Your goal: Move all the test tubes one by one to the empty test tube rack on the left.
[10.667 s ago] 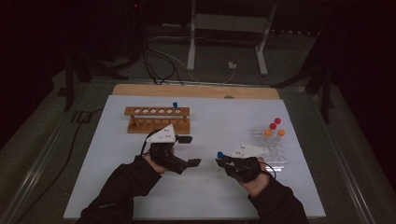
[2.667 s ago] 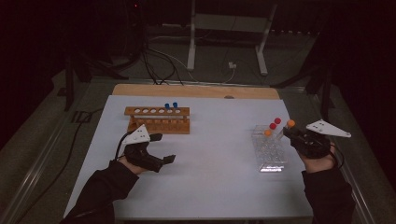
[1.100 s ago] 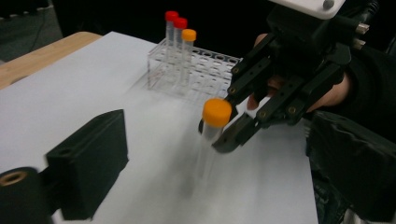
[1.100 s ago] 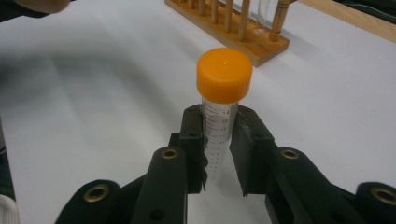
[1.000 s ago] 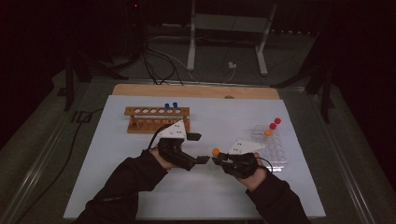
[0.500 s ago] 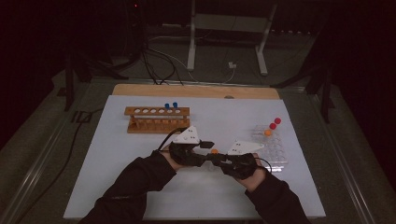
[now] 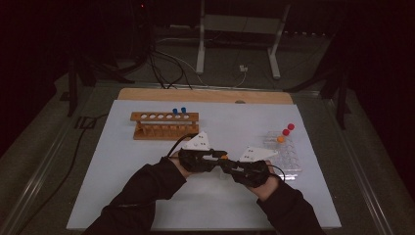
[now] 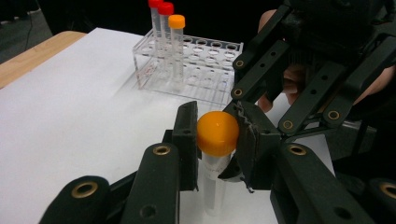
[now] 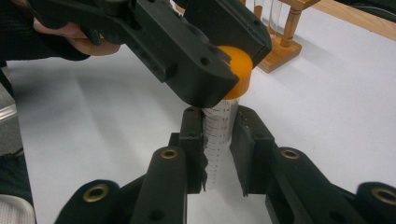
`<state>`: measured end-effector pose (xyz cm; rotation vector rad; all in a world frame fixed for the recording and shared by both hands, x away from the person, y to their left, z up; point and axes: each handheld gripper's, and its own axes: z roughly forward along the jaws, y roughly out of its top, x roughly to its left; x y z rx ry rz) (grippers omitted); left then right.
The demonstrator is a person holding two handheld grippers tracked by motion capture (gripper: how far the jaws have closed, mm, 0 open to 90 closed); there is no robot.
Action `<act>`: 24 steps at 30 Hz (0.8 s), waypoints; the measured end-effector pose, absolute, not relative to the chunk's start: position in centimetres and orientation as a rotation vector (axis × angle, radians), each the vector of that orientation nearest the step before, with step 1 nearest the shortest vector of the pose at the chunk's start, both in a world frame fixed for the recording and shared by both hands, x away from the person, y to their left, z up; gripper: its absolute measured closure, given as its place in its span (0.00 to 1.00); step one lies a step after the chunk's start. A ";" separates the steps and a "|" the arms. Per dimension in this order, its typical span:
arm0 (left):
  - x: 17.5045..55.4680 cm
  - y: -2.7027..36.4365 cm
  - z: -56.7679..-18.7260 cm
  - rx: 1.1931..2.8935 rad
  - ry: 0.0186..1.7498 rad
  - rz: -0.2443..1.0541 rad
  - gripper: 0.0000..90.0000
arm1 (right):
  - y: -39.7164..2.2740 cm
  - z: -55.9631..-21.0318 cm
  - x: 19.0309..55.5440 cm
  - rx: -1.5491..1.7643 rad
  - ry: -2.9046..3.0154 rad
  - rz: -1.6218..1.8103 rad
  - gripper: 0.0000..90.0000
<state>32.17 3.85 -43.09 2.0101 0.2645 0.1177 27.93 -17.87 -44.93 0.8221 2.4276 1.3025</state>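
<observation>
The right gripper (image 9: 218, 154) pinches the tube (image 9: 219, 135) while the left gripper (image 8: 215, 140), jaws just closing, clamps its orange cap (image 8: 217, 133) for handover.

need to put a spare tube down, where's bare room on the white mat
Free: the near left of the white mat, beside the left sleeve, and the stretch between the wooden rack and the clear rack. Crowded: mid-mat, where the left gripper and right gripper both clamp the orange-capped tube.
</observation>
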 end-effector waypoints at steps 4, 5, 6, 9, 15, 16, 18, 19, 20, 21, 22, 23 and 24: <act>32.6 4.9 -42.3 1.997 0.290 0.147 0.80 | -18.2 -44.9 28.0 0.831 2.411 1.327 0.66; 32.8 5.2 -42.0 1.996 0.296 0.164 0.80 | -18.3 -44.8 28.0 0.837 2.407 1.333 0.65; 32.9 5.6 -41.7 1.994 0.302 0.175 0.80 | -18.4 -44.8 28.0 0.839 2.401 1.346 0.62; 33.2 6.8 -40.9 1.988 0.324 0.215 0.80 | -18.6 -44.7 27.9 0.847 2.382 1.370 0.52; 34.1 9.6 -39.2 1.955 0.400 0.304 0.80 | -19.1 -44.3 28.0 0.868 2.353 1.440 0.32; 34.3 10.0 -38.9 1.946 0.412 0.322 0.80 | -19.1 -44.2 28.0 0.872 2.344 1.439 0.27; 34.8 11.0 -38.3 1.942 0.437 0.352 0.80 | -19.1 -44.2 27.9 0.869 2.338 1.440 0.18; 35.0 11.5 -38.1 1.942 0.446 0.366 0.80 | -19.1 -44.2 27.8 0.868 2.336 1.441 0.15; 35.2 11.9 -37.8 1.941 0.456 0.381 0.80 | -19.2 -44.1 27.8 0.864 2.336 1.442 0.13; 35.4 12.4 -37.6 1.939 0.469 0.396 0.80 | -19.2 -44.1 27.7 0.862 2.335 1.443 0.10; 35.6 12.8 -37.3 1.944 0.476 0.404 0.80 | -19.2 -44.2 27.7 0.863 2.330 1.443 0.09; 35.7 13.2 -37.2 1.946 0.485 0.421 0.80 | -19.2 -44.2 27.8 0.868 2.328 1.445 0.08; 35.9 13.6 -37.0 1.949 0.497 0.432 0.80 | -19.3 -44.2 27.8 0.872 2.331 1.446 0.05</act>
